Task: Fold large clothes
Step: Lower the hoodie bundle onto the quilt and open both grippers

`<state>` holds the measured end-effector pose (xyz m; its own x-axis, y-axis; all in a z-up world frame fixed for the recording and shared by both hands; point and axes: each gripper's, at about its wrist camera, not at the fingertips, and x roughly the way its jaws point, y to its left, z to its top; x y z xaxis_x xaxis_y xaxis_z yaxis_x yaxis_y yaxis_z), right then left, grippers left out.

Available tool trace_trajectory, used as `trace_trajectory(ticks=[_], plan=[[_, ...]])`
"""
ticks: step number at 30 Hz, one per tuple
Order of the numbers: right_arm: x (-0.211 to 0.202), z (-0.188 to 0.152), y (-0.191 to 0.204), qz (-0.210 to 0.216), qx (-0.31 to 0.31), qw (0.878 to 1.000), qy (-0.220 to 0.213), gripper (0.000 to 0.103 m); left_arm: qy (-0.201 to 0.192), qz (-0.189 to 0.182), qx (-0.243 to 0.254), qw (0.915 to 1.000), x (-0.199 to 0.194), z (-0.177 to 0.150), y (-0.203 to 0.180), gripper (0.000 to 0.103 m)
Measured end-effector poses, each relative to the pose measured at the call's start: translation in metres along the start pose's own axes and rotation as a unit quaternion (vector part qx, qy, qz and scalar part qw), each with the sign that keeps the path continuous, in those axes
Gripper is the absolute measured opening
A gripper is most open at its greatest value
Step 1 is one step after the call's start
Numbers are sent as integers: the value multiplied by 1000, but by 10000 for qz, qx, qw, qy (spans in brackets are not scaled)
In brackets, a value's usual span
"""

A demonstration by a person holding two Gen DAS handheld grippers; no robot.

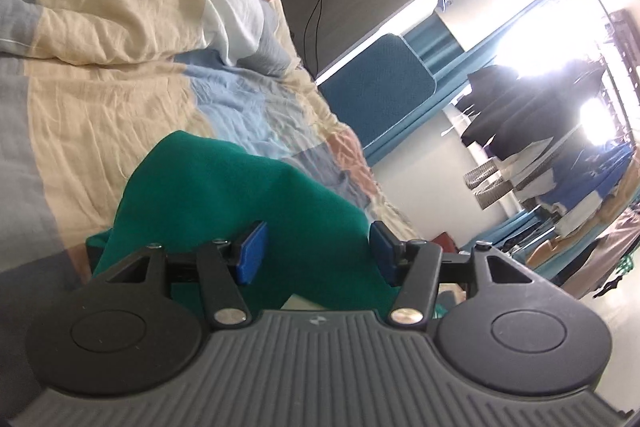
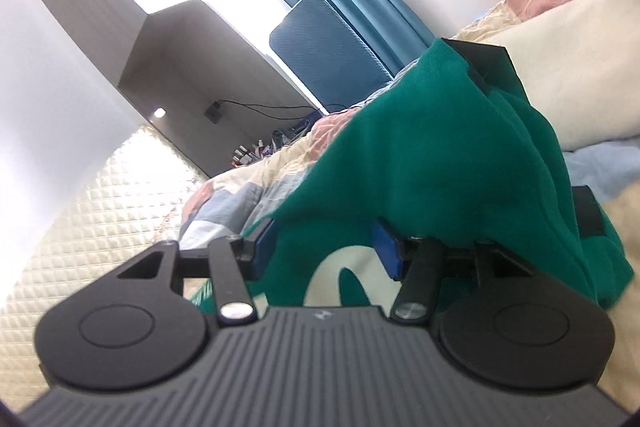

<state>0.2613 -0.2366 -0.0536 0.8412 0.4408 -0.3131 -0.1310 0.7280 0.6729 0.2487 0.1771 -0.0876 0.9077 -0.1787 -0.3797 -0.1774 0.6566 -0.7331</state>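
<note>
The green sweatshirt (image 1: 240,203) lies bunched on the bed's patchwork quilt (image 1: 100,99), a cream printed shape on it showing in the right wrist view (image 2: 420,155), with the quilt spreading out from it on every side. From the left wrist view its cloth fills the gap of the left tool (image 1: 318,253), whose blue pads (image 1: 252,255) stand apart with the fabric between them, not visibly pressed. The right tool (image 2: 324,251) likewise stands apart, a raised fold of the sweatshirt draped over its right finger and the garment lying under the gap.
</note>
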Motion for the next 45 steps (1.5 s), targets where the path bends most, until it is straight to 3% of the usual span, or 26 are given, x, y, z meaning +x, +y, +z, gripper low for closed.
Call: trace_trajectory(ticks=[8, 15, 19, 25, 35, 43, 45], plan=[[41, -3, -38, 40, 216, 9997, 105, 54, 425, 17, 21, 9991, 56, -2, 25, 62], [65, -6, -39, -260, -251, 9989, 314, 53, 581, 65, 626, 9963, 75, -8, 20, 62], [67, -5, -36, -320, -404, 9981, 326, 54, 562, 127, 943, 9939, 69, -10, 12, 62], [49, -6, -4, -749, -1165, 9901, 211, 57, 480, 121, 1535, 9869, 44, -11, -8, 62], [9, -31, 43, -677, -1972, 9780, 96, 58, 378, -173, 2639, 9637, -11, -42, -37, 62], [27, -62, 53, -1216, -3057, 9440, 251, 57, 276, 530, 3105, 9487, -12, -69, -28, 62], [35, -59, 46, -1229, -2991, 9457, 314, 58, 323, 592, 2971, 9525, -7, -68, -22, 62]])
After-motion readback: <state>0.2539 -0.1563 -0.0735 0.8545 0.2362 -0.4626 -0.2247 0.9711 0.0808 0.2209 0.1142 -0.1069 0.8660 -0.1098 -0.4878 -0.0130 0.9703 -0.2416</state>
